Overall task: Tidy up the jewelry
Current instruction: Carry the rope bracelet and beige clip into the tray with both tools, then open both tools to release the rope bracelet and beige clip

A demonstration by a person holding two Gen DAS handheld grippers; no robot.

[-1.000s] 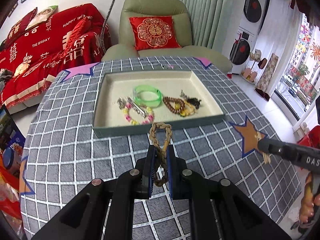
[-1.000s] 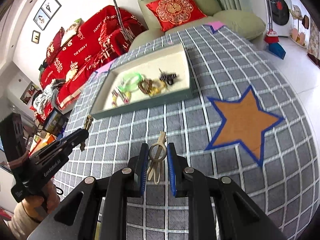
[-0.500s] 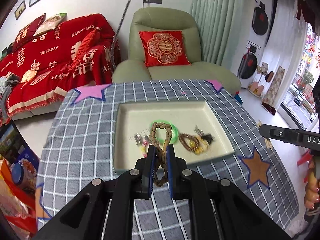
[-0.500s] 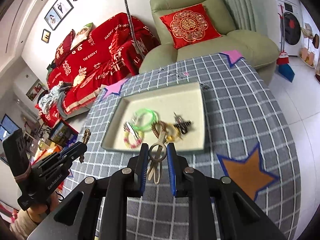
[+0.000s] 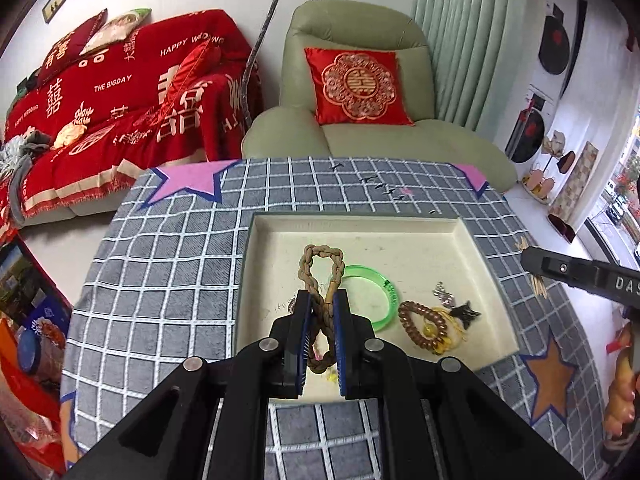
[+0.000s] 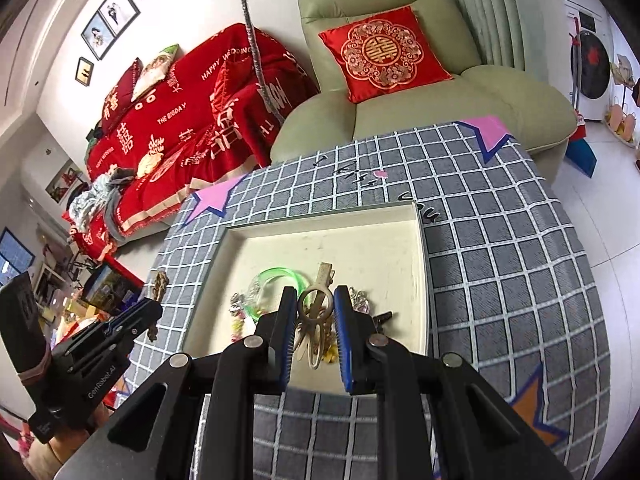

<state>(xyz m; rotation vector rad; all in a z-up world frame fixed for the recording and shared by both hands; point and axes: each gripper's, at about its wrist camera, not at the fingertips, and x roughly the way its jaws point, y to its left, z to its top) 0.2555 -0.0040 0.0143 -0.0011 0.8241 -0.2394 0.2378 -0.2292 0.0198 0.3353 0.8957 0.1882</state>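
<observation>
My left gripper (image 5: 321, 300) is shut on a brown braided cord bracelet (image 5: 321, 264) and holds it above the near part of the cream tray (image 5: 460, 236). In the tray lie a green bangle (image 5: 386, 292), a brown bead bracelet (image 5: 416, 324) and a dark charm (image 5: 464, 312). My right gripper (image 6: 316, 300) is shut on a gold hair clip (image 6: 318, 300) above the tray (image 6: 416, 240), over the green bangle (image 6: 276, 276). The left gripper (image 6: 154, 312) also shows at the left in the right wrist view.
The tray sits on a round table with a grey checked cloth (image 5: 160, 280) with star patches. A green armchair (image 5: 360, 80) with a red cushion and a red-covered sofa (image 5: 120, 100) stand behind the table. The right gripper (image 5: 532, 256) shows at the right edge.
Both grippers have risen and moved forward from over the cloth to above the tray, each still holding its piece.
</observation>
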